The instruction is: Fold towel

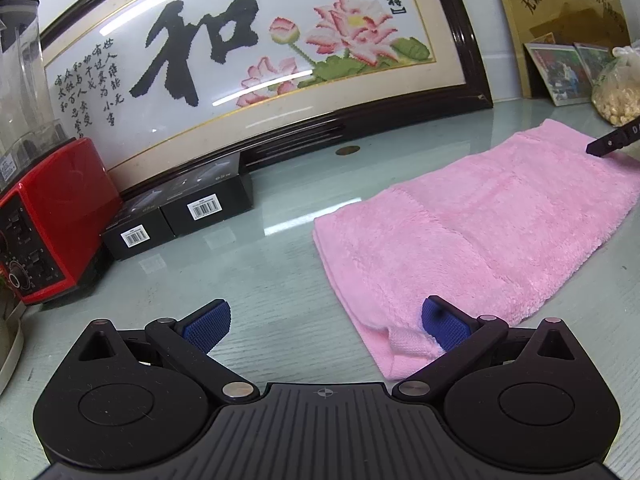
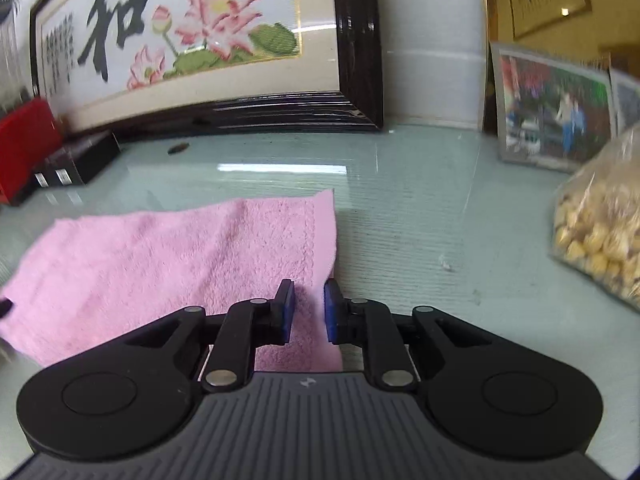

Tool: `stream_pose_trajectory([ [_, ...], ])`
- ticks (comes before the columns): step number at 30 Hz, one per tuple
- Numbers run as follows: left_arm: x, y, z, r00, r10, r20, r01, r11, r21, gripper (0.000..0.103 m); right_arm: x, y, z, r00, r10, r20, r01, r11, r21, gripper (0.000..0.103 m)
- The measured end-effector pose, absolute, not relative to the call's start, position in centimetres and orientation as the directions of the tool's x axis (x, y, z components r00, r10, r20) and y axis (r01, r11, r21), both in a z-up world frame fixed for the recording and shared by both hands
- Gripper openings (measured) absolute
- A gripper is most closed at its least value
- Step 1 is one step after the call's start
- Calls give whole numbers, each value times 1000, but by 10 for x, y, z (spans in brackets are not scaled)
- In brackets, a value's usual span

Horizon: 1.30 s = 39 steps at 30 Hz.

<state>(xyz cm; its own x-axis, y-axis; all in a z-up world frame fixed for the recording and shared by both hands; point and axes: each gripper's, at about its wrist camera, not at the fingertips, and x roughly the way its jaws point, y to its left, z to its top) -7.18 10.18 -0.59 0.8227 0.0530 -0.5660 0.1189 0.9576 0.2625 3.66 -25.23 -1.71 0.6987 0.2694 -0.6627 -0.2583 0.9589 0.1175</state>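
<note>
A pink towel (image 1: 476,236) lies folded in a long strip on the glass table. My left gripper (image 1: 326,326) is open wide at the towel's near left corner; its right pad (image 1: 444,326) rests on that corner, its left pad over bare glass. In the right wrist view the towel (image 2: 160,256) lies to the left. My right gripper (image 2: 308,310) is narrowly open, its jaws either side of the towel's near right edge, not closed on it. The right gripper's tip (image 1: 610,142) shows at the towel's far end in the left wrist view.
A framed lotus embroidery (image 1: 248,64) leans at the back. Two black boxes (image 1: 180,212) and a red blender (image 1: 48,216) stand at left. A bag of yellow kernels (image 2: 600,236) and framed photos (image 2: 552,112) sit at right. A small brown disc (image 1: 347,150) lies on the glass.
</note>
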Motion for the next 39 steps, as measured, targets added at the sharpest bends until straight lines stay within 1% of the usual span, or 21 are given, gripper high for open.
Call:
stream_pose_trajectory([
  [3, -71, 104, -6, 817, 53, -574, 107, 964, 242, 103, 38, -254, -15, 694, 261, -671, -237, 963, 129, 14],
  [4, -71, 105, -6, 815, 51, -577, 104, 967, 233, 103, 39, -255, -15, 691, 261, -674, -229, 963, 139, 12],
  [5, -71, 105, -6, 813, 49, -580, 103, 969, 226, 103, 39, -256, -14, 688, 266, -675, -224, 963, 151, 5],
  [6, -70, 107, -6, 811, 44, -584, 101, 972, 214, 103, 39, -258, -13, 686, 273, -675, -222, 961, 164, 4],
  [9, -68, 112, -6, 801, 25, -598, 97, 981, 170, 103, 37, -261, -11, 693, 282, -663, -221, 959, 176, 3],
  [14, -58, 120, -7, 777, -33, -628, 95, 993, 65, 103, 31, -276, 8, 714, 332, -616, -224, 942, 248, 3],
  [17, -56, 118, -7, 776, -40, -629, 101, 993, 61, 103, 27, -283, 19, 721, 351, -597, -230, 934, 272, 3],
  [20, -52, 113, -8, 775, -53, -630, 118, 991, 62, 103, 24, -287, 28, 743, 323, -586, -213, 945, 250, 3],
  [23, -42, 102, -9, 774, -57, -630, 124, 990, 63, 103, 26, -292, 31, 741, 284, -608, -172, 956, 237, 3],
  [26, -33, 86, -10, 787, -9, -616, 101, 988, 114, 103, 35, -293, 17, 711, 284, -643, -160, 956, 246, 4],
  [29, -40, 72, -11, 813, 54, -580, 100, 968, 231, 103, 41, -288, 0, 681, 306, -665, -172, 950, 261, 6],
  [30, -43, 70, -12, 818, 67, -572, 100, 962, 256, 103, 43, -286, -3, 677, 310, -668, -175, 949, 262, 11],
  [32, -49, 65, -12, 829, 95, -551, 97, 946, 308, 103, 49, -290, -8, 676, 310, -669, -157, 947, 281, 13],
  [34, -57, 59, -13, 841, 124, -527, 90, 927, 363, 103, 55, -301, -10, 670, 348, -656, -138, 927, 350, 16],
  [37, -60, 56, -12, 847, 147, -511, 78, 917, 392, 103, 61, -318, -12, 664, 403, -630, -122, 889, 441, 23],
  [39, -59, 54, -9, 846, 166, -508, 54, 919, 390, 102, 64, -325, -16, 656, 418, -628, -110, 877, 468, 31],
])
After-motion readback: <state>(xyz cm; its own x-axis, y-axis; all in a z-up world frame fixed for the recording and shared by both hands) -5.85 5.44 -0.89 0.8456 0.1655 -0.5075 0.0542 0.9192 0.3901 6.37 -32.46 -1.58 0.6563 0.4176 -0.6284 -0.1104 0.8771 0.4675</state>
